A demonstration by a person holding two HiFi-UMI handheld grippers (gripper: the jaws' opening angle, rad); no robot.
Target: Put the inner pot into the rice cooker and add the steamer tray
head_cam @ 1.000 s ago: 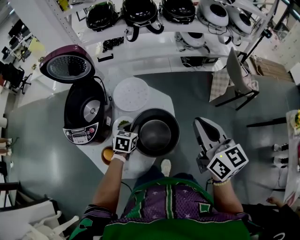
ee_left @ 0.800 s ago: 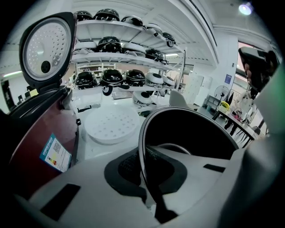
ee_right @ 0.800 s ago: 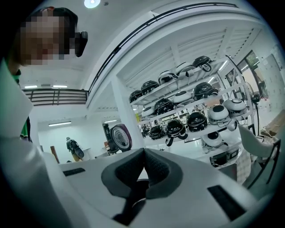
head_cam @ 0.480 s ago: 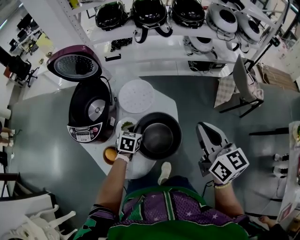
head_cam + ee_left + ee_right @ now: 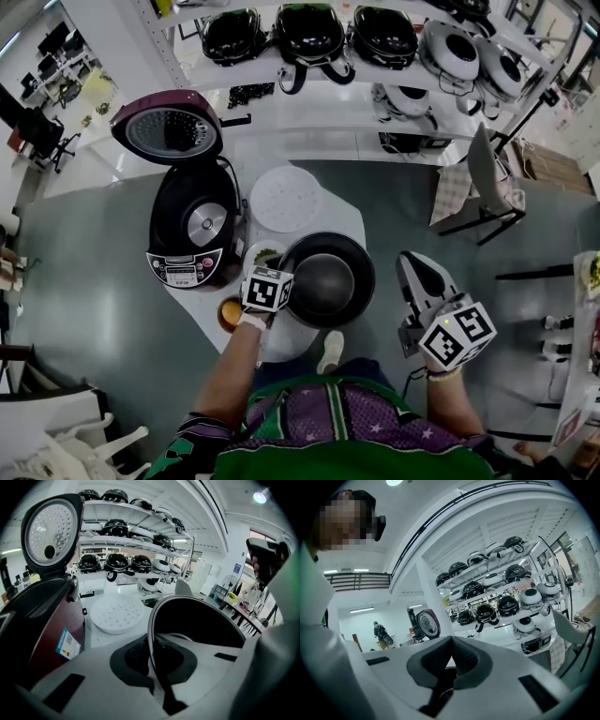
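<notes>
Purple and black, the rice cooker (image 5: 192, 230) stood just to the left of the left tongs (image 5: 284, 283). Its lid (image 5: 169, 131) was tipped up and there was nothing inside it. The white steamer tray (image 5: 286, 199), full of little holes, lay flat on the table (image 5: 339, 217), out past the tips of those tongs.

The left tongs were squeezed shut on the near rim of the dark inner pot (image 5: 328, 281), with one jaw inside the wall and one outside. The pot seemed to sit on the table just right of the tongs' tips. It was not yet in the cooker.

To do this step well, I think the pinch needed to be tight. One thin rim had to bear the whole pot, so it could tip or slip. Lifting it straight up, holding it flat, carrying it left over the cooker and lowering it slowly looked best.

The right tongs (image 5: 417, 272) were shut on nothing, well off to the right of the pot and past the table edge. They could have steadied the far rim.
</notes>
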